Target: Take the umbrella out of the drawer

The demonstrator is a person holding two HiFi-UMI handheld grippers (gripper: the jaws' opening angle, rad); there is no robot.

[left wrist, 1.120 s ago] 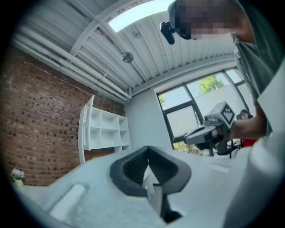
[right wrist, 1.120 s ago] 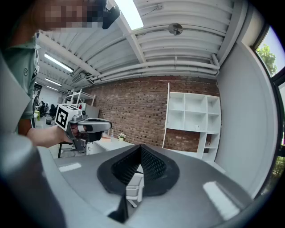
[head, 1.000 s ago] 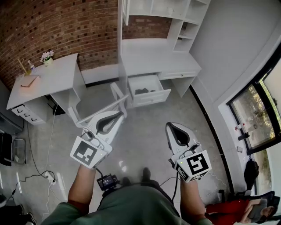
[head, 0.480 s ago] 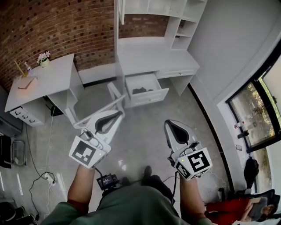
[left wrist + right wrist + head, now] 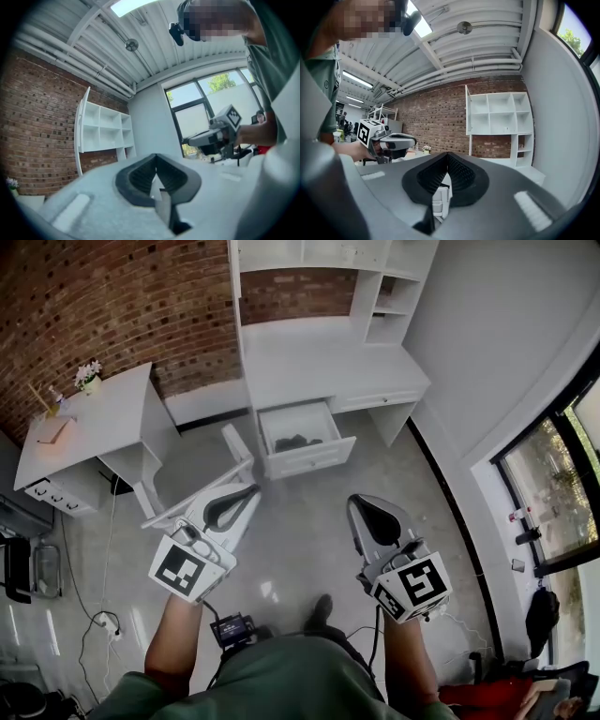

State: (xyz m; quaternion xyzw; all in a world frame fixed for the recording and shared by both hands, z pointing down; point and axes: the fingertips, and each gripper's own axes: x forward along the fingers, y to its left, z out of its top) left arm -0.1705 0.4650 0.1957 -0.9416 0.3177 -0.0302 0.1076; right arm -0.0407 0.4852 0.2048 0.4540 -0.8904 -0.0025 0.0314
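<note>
Two grippers are held out over a smooth grey floor [image 5: 300,531]. The left gripper [image 5: 248,493] is white plastic with a dark ribbed hollow. Its jaws are squeezed tight together with nothing between them. The right gripper [image 5: 361,505] looks the same, and its jaws are pressed together too, on nothing. Each one has a cube with black and white squares at the back.

At 12 o'clock in the head view stands a big white desk [image 5: 328,357] with boxy open shelves on top. Behind it is a rough red brick wall [image 5: 112,306]. One white drawer [image 5: 307,462] under the desk is pulled out.

The umbrella [image 5: 292,441] lies inside the drawer. It looks like a small dark lump, too small to show more. It sits at about 1 o'clock from the left gripper and 11 o'clock from the right gripper, well apart from both.

A white chair [image 5: 236,442] with thin straight bars stands near the left gripper. At 9 o'clock is a flat white table [image 5: 103,418] with a little pot of flowers [image 5: 87,378].
</note>
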